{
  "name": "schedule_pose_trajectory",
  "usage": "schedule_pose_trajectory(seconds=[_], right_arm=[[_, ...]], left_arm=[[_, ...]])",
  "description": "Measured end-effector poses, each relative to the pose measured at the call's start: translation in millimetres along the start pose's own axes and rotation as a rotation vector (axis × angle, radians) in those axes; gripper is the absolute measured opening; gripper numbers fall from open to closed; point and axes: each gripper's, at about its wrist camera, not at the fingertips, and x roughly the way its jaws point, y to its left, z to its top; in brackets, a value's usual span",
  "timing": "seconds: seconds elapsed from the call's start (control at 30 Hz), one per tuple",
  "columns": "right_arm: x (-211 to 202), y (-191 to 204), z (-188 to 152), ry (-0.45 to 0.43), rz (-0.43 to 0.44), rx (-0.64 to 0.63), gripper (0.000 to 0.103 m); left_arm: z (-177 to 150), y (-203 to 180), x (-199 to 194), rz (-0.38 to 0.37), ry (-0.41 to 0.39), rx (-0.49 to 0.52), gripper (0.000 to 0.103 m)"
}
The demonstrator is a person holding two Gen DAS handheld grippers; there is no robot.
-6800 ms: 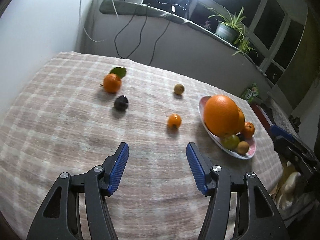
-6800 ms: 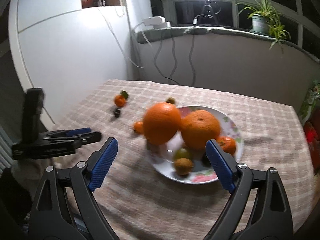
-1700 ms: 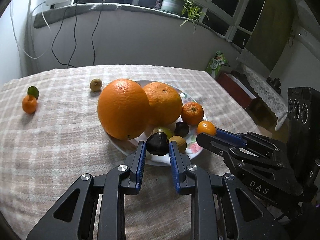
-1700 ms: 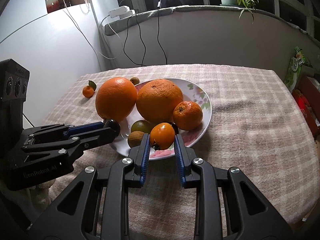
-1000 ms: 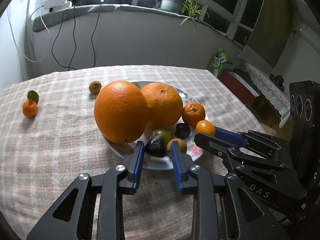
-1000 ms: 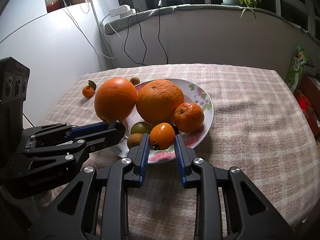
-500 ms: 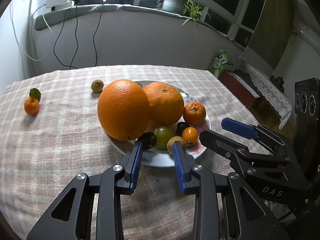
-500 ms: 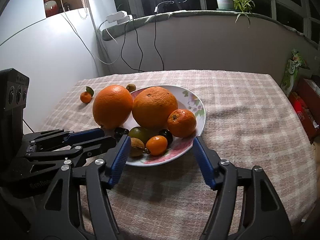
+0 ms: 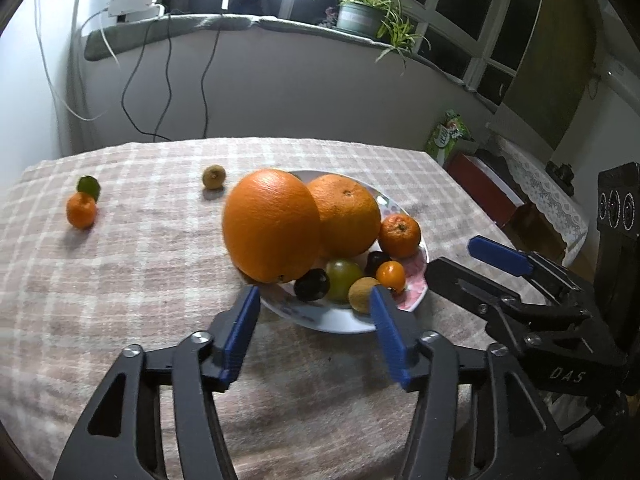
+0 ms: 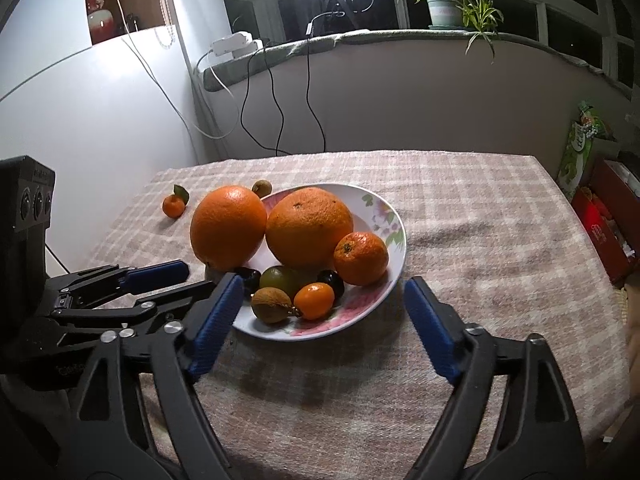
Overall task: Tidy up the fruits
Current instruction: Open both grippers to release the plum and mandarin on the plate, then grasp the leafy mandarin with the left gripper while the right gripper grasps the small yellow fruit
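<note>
A flowered white plate (image 9: 332, 320) (image 10: 384, 216) holds two big oranges (image 9: 272, 224) (image 10: 310, 226), a tangerine (image 9: 400, 235) (image 10: 361, 258), a small orange fruit (image 9: 391, 276) (image 10: 314, 301), a dark plum (image 9: 312, 285), a green fruit (image 9: 344, 280) and a brown kiwi (image 10: 271, 305). A tangerine with a leaf (image 9: 81, 210) (image 10: 173, 205) and a small brown fruit (image 9: 213, 177) (image 10: 262, 188) lie on the cloth. My left gripper (image 9: 314, 312) is open and empty at the plate's near rim. My right gripper (image 10: 320, 304) is open and empty, just short of the plate.
The round table has a checked cloth (image 9: 120, 280). Cables (image 10: 276, 92) hang down the far wall under a sill with a potted plant (image 10: 444, 4). Boxes (image 10: 604, 208) stand beyond the table's right edge. The other gripper shows in each view (image 9: 520, 280) (image 10: 120, 284).
Both grippers let go of their fruit onto the plate, opened wide and drew back a little. The dark plum and the small orange fruit now rest on the plate.
</note>
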Motion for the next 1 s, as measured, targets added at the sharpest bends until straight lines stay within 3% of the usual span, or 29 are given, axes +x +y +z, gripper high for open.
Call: schedule_pose_trajectory(seconds=[0.27, 0.73, 0.9, 1.0], right_arm=[[-3.2, -2.3, 1.4, 0.002, -0.014, -0.005, 0.092], [-4.2, -2.7, 18.9, -0.008, -0.018, -0.029, 0.093], [-3.6, 2.1, 32.4, -0.036, 0.013, -0.048, 0.093], [2.1, 4.2, 45.3, -0.008, 0.064, -0.057, 0.093]], left_arm=[[2.4, 3.1, -7.7, 0.044, -0.028, 0.014, 0.063], [10.3, 15.6, -18.2, 0.121, -0.070, 0.039, 0.068], [12.8, 26.2, -19.8, 0.129, -0.075, 0.035, 0.068], [15.1, 38.9, -21.6, 0.146, -0.078, 0.025, 0.068]])
